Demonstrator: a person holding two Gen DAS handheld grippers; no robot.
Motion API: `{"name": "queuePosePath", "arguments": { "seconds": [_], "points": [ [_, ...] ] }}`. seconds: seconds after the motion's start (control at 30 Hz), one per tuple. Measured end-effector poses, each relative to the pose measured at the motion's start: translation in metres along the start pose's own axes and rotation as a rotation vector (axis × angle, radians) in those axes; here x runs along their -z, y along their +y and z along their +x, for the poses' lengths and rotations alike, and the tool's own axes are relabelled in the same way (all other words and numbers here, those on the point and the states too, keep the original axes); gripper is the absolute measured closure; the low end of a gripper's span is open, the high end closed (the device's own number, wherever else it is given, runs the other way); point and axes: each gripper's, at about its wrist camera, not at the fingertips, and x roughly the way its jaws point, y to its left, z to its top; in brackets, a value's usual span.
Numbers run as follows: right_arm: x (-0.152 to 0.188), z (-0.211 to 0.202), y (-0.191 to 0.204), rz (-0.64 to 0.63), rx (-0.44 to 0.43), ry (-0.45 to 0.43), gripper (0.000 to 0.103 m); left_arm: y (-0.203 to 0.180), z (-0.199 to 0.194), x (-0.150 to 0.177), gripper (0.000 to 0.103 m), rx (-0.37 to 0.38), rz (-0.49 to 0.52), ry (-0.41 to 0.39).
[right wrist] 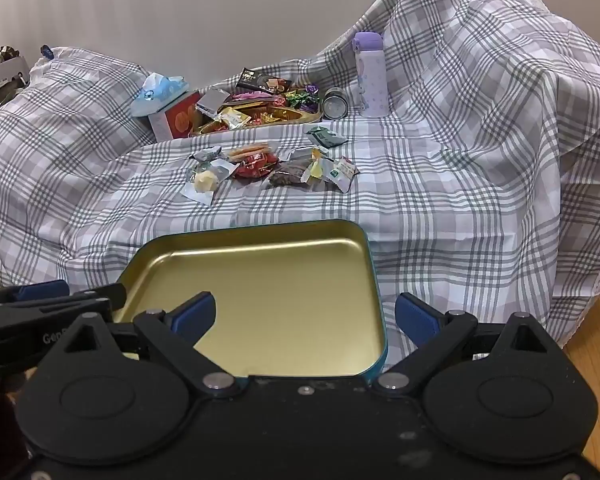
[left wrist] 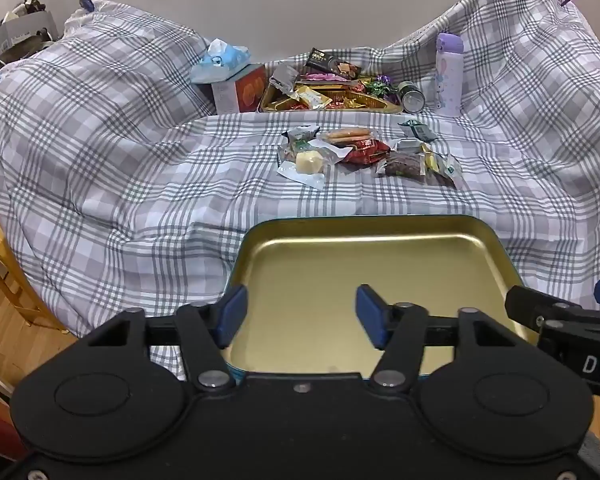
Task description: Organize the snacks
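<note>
Empty gold tin tray [left wrist: 364, 264], lower centre, likely the sorting bin. Left gripper [left wrist: 298, 312] & right gripper [right wrist: 304, 316] above it, jaws apart, holding nothing. Loose wrapped snacks [left wrist: 360, 152] mid-frame on plaid cloth [left wrist: 120, 160]; full candy tray [left wrist: 332, 100] behind.

An empty tin lid [left wrist: 364, 276] lies at the near edge of the table [left wrist: 140, 184]. Behind it, mid-table, lies a loose cluster of wrapped snacks [left wrist: 360, 152]. At the far edge stands a tray [left wrist: 388, 109] heaped with sweets, with a box [left wrist: 240, 90] to its left carrying a tissue pack [left wrist: 220, 60], and a can [left wrist: 412, 98] and bottle [left wrist: 449, 74] to its right.
</note>
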Motion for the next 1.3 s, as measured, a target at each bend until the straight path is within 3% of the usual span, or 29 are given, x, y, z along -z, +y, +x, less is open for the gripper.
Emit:
{"name": "queuePosePath", "arguments": {
  "seconds": [0.2,0.47,1.3],
  "points": [
    [0.0,-0.001,0.0,0.0,0.007,-0.002,0.002,0.004,0.001,0.001,0.043,0.029,-0.005,0.012],
    [0.001,0.001,0.0,0.001,0.008,0.018,0.002,0.001,-0.003,0.001,0.043,0.014,0.002,-0.004],
    [0.003,0.001,-0.001,-0.012,0.003,0.058,0.006,0.003,0.007,0.003,0.043,0.015,-0.003,0.06]
  ]
}}
